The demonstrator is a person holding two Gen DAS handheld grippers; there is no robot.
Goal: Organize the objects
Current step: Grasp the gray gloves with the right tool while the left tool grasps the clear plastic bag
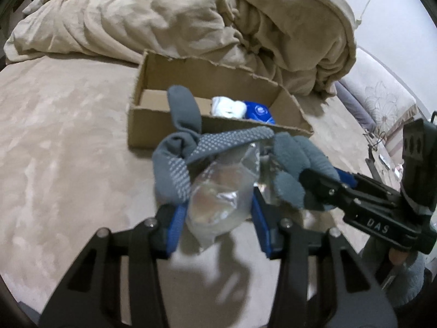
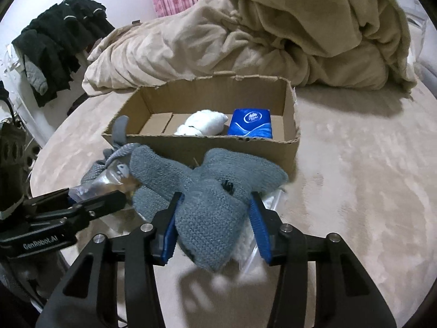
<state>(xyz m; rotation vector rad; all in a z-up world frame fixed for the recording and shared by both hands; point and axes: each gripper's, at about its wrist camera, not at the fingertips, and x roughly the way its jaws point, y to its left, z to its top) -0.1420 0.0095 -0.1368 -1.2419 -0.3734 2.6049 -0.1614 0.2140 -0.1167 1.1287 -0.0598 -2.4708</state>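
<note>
A grey knitted sock pair (image 2: 207, 194) in a clear plastic bag (image 1: 218, 199) hangs between my two grippers, in front of an open cardboard box (image 1: 153, 131). My left gripper (image 1: 215, 218) is shut on the bag's end. My right gripper (image 2: 213, 224) is shut on the grey sock; it also shows in the left wrist view (image 1: 311, 180) at the right, clamped on the sock (image 1: 289, 164). The box (image 2: 191, 142) holds a white sock bundle (image 2: 202, 123) and a blue tissue pack (image 2: 251, 123). The left gripper shows at the left of the right wrist view (image 2: 120, 191).
All this is over a beige bed sheet (image 1: 68, 150). A crumpled beige duvet (image 1: 191, 22) is piled behind the box. Dark clothes (image 2: 60, 41) hang at the far left beyond the bed. A pale headboard cushion (image 1: 382, 104) lies to the right.
</note>
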